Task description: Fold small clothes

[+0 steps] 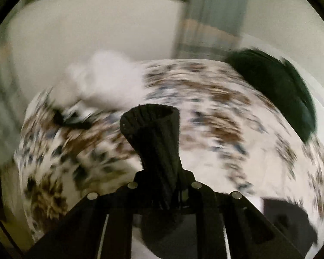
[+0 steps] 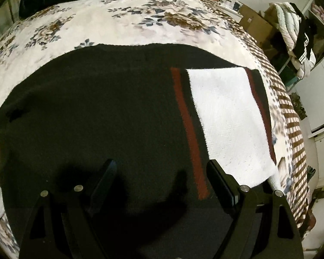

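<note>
A: What has the left gripper (image 1: 159, 177) got?

B: One black ribbed knit sock (image 1: 153, 146), pinched tight between the closed fingers. Its open cuff stands up and away from the tongs. Everything behind it in the left wrist view is smeared with blur.

A: And the right gripper (image 2: 161, 170)?

B: Spread wide, both fingers (image 2: 218, 179) apart, nothing held. It hangs over one large black knit blanket (image 2: 97, 118) with two dark red stripes.

A: Where are the other clothes relative to that blanket?

B: One white folded terry cloth (image 2: 229, 118) lies flat on the blanket's right part, between the two red stripes. The blanket itself is spread on the floral white, brown and blue bedspread (image 2: 118, 19).

A: Anything more in the left wrist view?

B: One fluffy white heap (image 1: 105, 82) on the bedspread, too blurred to name, with a small dark item (image 1: 73, 120) just beside it. One dark green cushion (image 1: 287, 90) sits at the bed's far edge.

A: Beyond the bed?

B: Past the blanket's right side, brown cardboard boxes (image 2: 257, 26) and one pile of white and black clothing (image 2: 296, 41).
</note>
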Action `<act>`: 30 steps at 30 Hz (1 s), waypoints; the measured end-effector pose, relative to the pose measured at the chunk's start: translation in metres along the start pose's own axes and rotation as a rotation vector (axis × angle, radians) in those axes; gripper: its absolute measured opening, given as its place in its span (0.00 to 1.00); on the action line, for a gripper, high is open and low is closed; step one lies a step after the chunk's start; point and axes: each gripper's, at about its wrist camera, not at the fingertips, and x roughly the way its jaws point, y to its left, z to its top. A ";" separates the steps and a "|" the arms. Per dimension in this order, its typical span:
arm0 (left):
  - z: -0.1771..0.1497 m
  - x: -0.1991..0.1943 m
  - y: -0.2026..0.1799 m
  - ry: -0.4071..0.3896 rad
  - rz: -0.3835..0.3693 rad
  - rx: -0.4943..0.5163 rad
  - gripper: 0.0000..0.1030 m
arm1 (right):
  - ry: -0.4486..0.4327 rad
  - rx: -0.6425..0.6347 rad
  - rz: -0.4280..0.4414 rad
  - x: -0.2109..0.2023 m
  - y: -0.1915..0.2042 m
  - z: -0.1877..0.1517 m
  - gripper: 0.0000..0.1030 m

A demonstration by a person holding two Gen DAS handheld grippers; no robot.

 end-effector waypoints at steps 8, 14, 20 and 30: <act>-0.044 -0.068 -0.191 0.019 -0.275 0.393 0.12 | -0.025 0.022 0.012 -0.007 -0.035 0.003 0.85; -0.112 -0.107 -0.297 0.093 -0.433 0.569 0.12 | -0.015 0.116 0.050 -0.005 -0.104 0.001 0.85; -0.172 -0.135 -0.373 0.173 -0.509 0.675 0.12 | 0.009 0.204 0.012 0.008 -0.191 -0.009 0.85; -0.280 -0.175 -0.465 0.277 -0.593 0.815 0.12 | 0.078 0.370 -0.017 0.041 -0.320 -0.032 0.85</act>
